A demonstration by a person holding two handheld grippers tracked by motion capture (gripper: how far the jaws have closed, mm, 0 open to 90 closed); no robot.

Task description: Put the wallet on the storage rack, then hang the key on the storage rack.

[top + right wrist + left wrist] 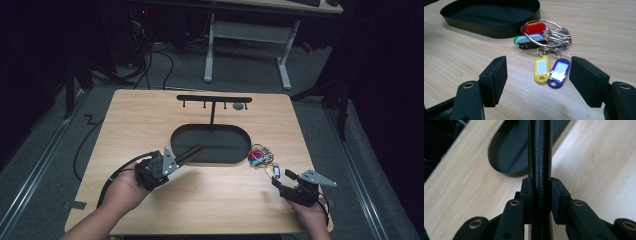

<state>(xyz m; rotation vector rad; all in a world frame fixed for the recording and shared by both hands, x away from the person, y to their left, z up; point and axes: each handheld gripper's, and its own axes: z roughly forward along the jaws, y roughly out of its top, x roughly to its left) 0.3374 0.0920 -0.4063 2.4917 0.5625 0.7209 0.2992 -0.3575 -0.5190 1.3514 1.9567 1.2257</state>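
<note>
My left gripper (175, 161) (540, 186) is shut on a black textured rod (540, 150) (190, 152), which sticks out past the jaws over the near left edge of a black oval tray (220, 142) (509, 150). A metal key ring (546, 32) (260, 155) with several coloured tags lies on the table just right of the tray. Its yellow tag (541, 68) and blue tag (558, 72) point toward my right gripper (282, 178) (539, 67). That gripper stands open a little short of them, touching nothing.
A black T-shaped rack (213, 99) with small hooks rises from the tray's far side, with a grey object (238, 106) under its right end. The wooden table (210, 200) has bare room in front of the tray. Desk legs and cables stand beyond it.
</note>
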